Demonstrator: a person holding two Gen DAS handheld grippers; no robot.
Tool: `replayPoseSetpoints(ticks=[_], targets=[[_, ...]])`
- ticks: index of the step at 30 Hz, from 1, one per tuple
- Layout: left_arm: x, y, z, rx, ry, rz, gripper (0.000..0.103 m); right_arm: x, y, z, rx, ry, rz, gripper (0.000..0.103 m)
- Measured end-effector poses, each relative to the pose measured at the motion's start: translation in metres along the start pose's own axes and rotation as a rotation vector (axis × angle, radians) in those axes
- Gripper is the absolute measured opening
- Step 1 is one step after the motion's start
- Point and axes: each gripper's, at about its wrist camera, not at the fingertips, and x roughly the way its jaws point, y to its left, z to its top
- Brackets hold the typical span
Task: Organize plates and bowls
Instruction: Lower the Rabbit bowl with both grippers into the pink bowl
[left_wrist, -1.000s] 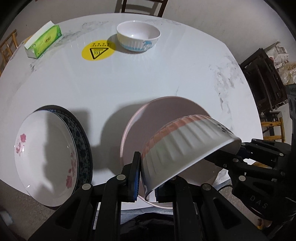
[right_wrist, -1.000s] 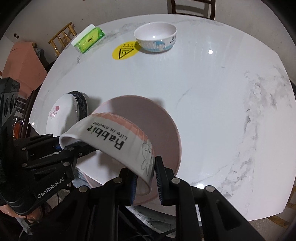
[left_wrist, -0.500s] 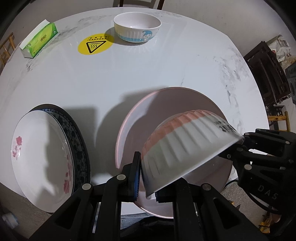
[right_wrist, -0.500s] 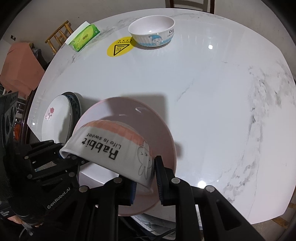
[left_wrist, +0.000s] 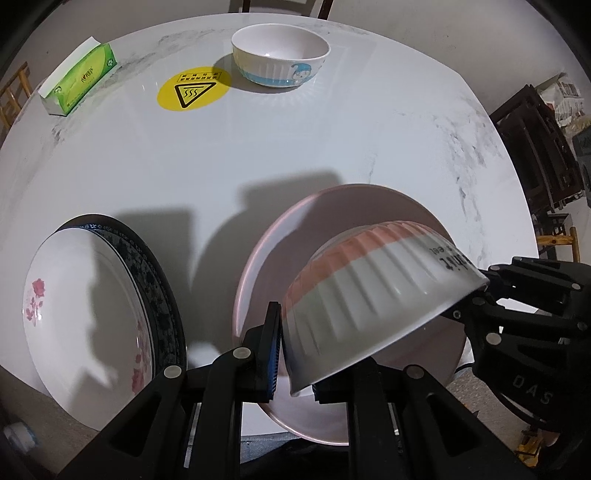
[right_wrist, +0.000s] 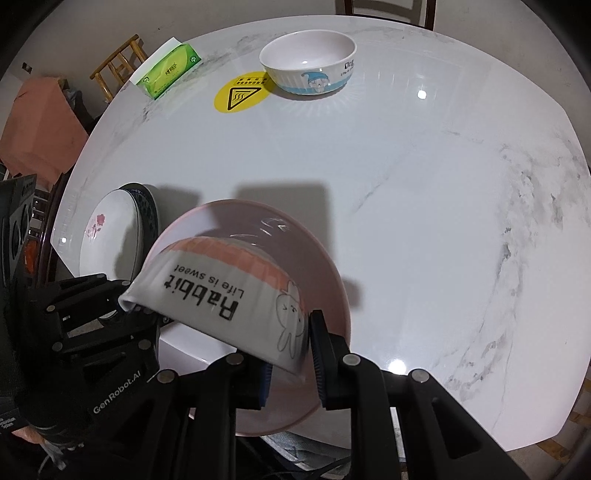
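Observation:
A white ribbed bowl (left_wrist: 369, 317) with a pink band and "Rabbit" lettering (right_wrist: 221, 291) hangs tilted just above a pink plate (left_wrist: 332, 221) (right_wrist: 280, 236) near the table's front edge. My left gripper (left_wrist: 293, 354) pinches its near rim; its jaws are opening slightly, and the rim is still between the pads. My right gripper (right_wrist: 290, 354) is shut on the opposite rim. Each gripper shows in the other's view, the right gripper (left_wrist: 480, 295) and the left gripper (right_wrist: 136, 306). A white bowl with a blue cartoon (left_wrist: 280, 55) (right_wrist: 308, 62) stands at the far side.
A white floral plate (left_wrist: 85, 325) lies on a dark patterned plate (left_wrist: 159, 295) left of the pink plate. A green tissue box (left_wrist: 79, 79) and a yellow warning sticker (left_wrist: 194, 88) sit at the far left. Wooden chairs (right_wrist: 118, 62) stand around the round marble table (right_wrist: 424, 203).
Both grippers and the bowl have come slightly lower and closer over the pink plate. Both grips on the rim look the same.

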Motion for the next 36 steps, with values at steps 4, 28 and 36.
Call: replayPoseSetpoints(ticks=[4,28,36], targets=[[0.0,0.002,0.001,0.0,-0.005,-0.007,0.012,-0.002,-0.003,0.002,0.011,0.017,0.016,0.025],[0.0,-0.002,0.009,0.009,-0.016,0.028,0.013,-0.003,-0.017,0.015,0.032,0.0,0.003,0.006],[0.002,-0.004,0.007,0.024,0.003,0.019,0.018,0.001,-0.013,0.017,0.019,0.012,-0.014,0.006]])
